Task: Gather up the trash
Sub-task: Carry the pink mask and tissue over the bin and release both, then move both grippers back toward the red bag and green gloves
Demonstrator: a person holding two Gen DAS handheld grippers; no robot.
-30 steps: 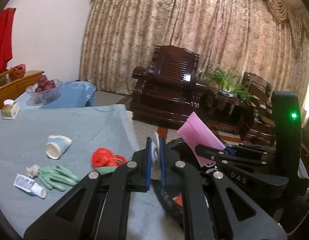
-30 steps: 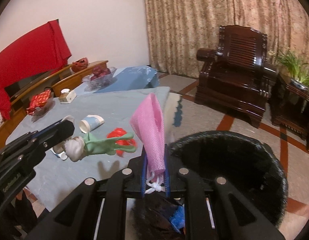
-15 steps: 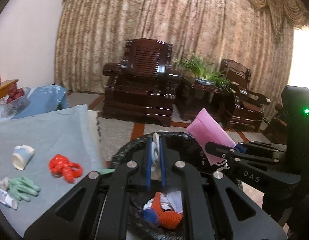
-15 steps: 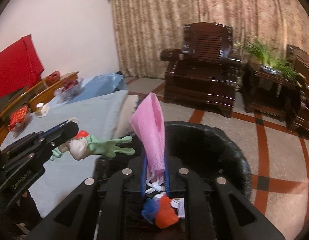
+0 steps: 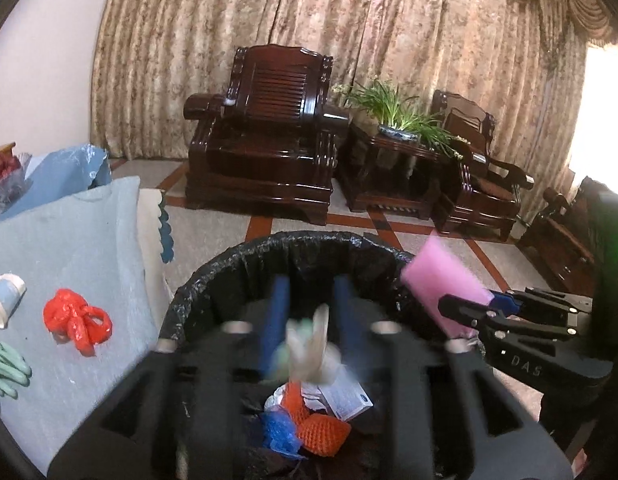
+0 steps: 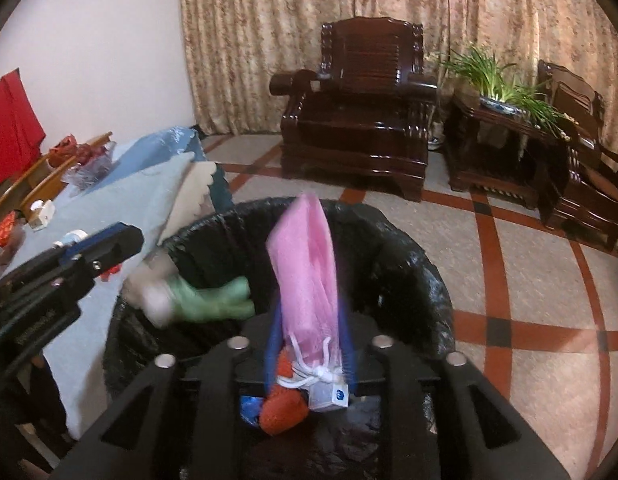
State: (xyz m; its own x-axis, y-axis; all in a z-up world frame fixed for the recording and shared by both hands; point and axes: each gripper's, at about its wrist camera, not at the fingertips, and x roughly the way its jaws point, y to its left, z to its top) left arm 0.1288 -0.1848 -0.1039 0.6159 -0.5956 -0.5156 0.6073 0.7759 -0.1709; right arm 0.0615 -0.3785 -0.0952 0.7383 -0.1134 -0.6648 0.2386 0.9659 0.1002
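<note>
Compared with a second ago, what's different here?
Both grippers swung from the table to above the black-lined trash bin. The left gripper had its jaws shut on a green glove; they are opening and it is dropping. The right gripper's jaws are opening around the pink mesh bag. The red plastic bag and paper cup stayed on the table.
</note>
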